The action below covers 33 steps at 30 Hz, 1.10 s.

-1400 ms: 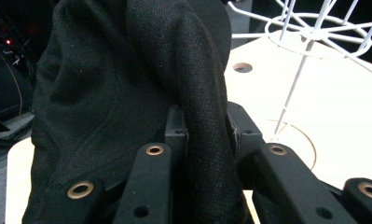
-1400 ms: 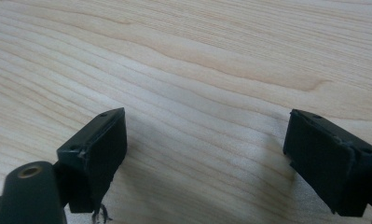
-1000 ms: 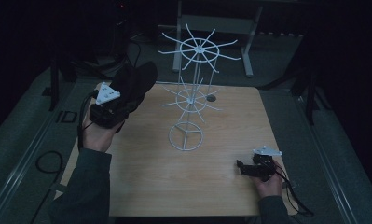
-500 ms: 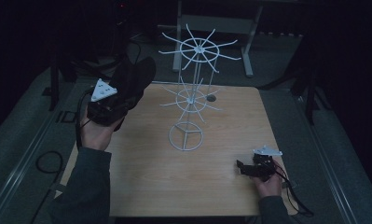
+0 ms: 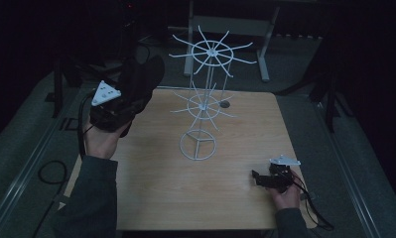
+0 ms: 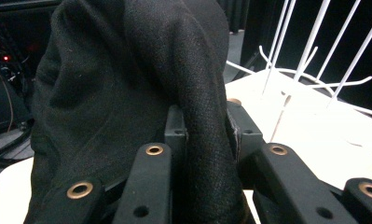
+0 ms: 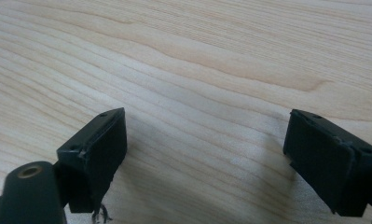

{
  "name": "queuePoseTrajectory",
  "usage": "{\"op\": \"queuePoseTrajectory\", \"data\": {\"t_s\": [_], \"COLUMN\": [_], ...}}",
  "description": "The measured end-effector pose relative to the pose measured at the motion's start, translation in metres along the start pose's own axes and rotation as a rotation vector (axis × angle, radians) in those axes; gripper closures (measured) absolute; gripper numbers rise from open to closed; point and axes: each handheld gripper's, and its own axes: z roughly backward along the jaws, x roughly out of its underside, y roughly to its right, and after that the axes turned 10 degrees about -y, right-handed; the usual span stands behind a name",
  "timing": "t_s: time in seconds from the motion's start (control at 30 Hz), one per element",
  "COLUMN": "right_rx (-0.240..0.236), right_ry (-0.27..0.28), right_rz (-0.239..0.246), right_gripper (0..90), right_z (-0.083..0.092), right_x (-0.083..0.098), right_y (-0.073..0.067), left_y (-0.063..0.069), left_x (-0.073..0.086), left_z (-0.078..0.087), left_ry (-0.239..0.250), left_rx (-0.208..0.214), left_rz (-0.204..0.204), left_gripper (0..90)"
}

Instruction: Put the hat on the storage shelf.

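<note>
Black cloth [image 6: 127, 93] — soft, limp, light; your left claw [image 5: 128, 106] pinches a fold. Right claw [image 5: 265, 179] — spread, empty, desk's [image 5: 185, 193] near-right corner.

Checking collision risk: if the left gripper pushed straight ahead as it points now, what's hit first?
Probably the white wire rack: the left gripper, shut on black cloth, aims toward its arms, though depth is unclear.

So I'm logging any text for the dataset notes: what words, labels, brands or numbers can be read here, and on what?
None can be read.
The black cloth held in the left tongs bears no tag or print.
The white wire rack, the wooden table and the right tongs carry no legible marking either.
</note>
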Motion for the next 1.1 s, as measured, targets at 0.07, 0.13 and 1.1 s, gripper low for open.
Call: {"op": "queuePoseTrajectory", "data": {"t_s": [0.07, 0.13, 1.1], "right_rx": [0.000, 0.000, 0.000], "right_ry": [0.000, 0.000, 0.000], "right_rz": [0.000, 0.000, 0.000], "right_gripper": [13.3, 13.3, 13.3], "right_z": [0.000, 0.000, 0.000], "right_x": [0.000, 0.000, 0.000], "right_y": [0.000, 0.000, 0.000], "left_y": [0.000, 0.000, 0.002], "left_x": [-0.001, -0.003, -0.018], "left_z": [0.001, 0.002, 0.015], "left_ry": [0.004, 0.011, 0.087], "left_rx": [0.001, 0.003, 0.042], "left_rz": [0.001, 0.002, 0.008], "left_gripper": [74.5, 74.6, 74.4]}}
